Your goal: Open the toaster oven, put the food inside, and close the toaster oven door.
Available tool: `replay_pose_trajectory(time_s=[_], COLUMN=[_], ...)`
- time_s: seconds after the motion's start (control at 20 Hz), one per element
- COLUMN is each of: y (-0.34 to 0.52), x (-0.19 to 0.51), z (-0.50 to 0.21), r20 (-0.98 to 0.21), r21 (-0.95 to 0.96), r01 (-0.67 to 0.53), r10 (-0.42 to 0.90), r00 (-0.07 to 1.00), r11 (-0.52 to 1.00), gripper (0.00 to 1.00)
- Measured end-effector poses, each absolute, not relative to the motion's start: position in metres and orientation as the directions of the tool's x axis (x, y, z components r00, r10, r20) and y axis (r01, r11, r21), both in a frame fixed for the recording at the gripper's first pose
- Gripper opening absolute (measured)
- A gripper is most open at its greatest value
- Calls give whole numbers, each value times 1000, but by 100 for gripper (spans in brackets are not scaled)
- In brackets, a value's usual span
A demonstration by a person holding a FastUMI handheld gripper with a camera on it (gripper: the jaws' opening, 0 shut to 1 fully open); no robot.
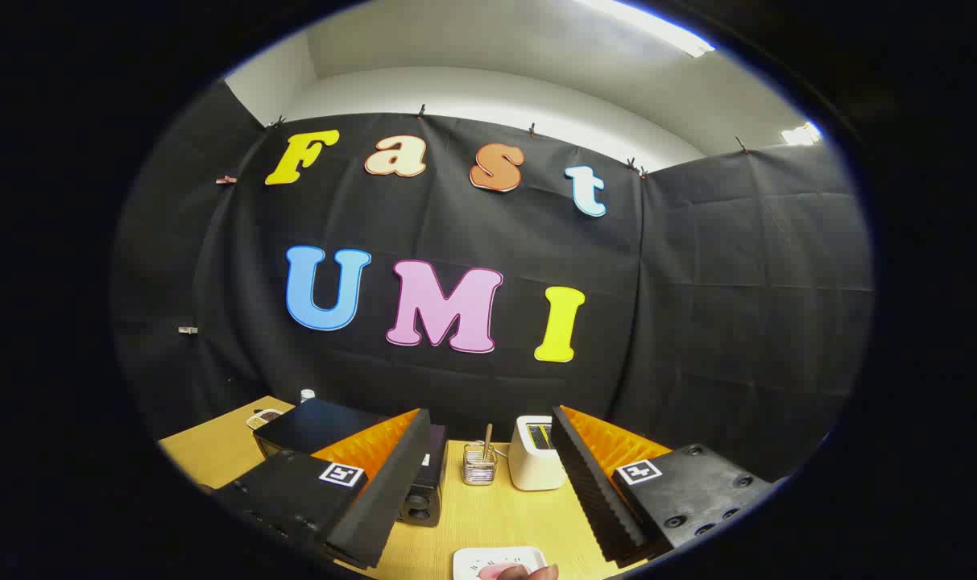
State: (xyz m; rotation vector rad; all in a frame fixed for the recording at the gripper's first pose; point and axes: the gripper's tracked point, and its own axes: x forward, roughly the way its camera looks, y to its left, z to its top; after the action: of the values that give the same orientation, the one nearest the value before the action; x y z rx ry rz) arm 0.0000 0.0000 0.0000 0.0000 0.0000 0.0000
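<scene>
A light wooden table carries the scene, backed by black cloth walls clipped up along their top edge, with a pale ceiling and a bright strip light above them. The gripper is held above the table, its 2 fingers spread wide with bare tabletop showing in the gap; they grasp nothing. The toaster oven, a dark box with a flat black top, sits just beyond the left finger and is partly hidden by it; a corner with a round knob shows against that finger's inner side. Whether the door is open or closed cannot be told from this angle. Between the fingers and close below them lies a white plate with something pinkish and brown on it, the food, mostly cut off by the rim of the view. Farther ahead in the gap stands a small clear glass holder with a wooden stick upright in it, and just beside it, near the right finger, a white pop-up toaster. Beyond the toaster oven, toward the far left corner of the table, sit a small dish and a little white-capped bottle.
</scene>
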Motion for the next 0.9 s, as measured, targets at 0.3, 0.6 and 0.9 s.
replay_pose_trajectory(time_s=[0.3, 0.6, 0.9], y=[10, 30, 71], x=[0, 4, 10], z=[4, 5, -1], r20=[10, 11, -12], r21=[-8, -2, 46], r01=[-11, -35, -90], r10=[11, 35, 90], r00=[1000, 999, 996], r11=[1000, 999, 995], gripper=[98, 97, 98])
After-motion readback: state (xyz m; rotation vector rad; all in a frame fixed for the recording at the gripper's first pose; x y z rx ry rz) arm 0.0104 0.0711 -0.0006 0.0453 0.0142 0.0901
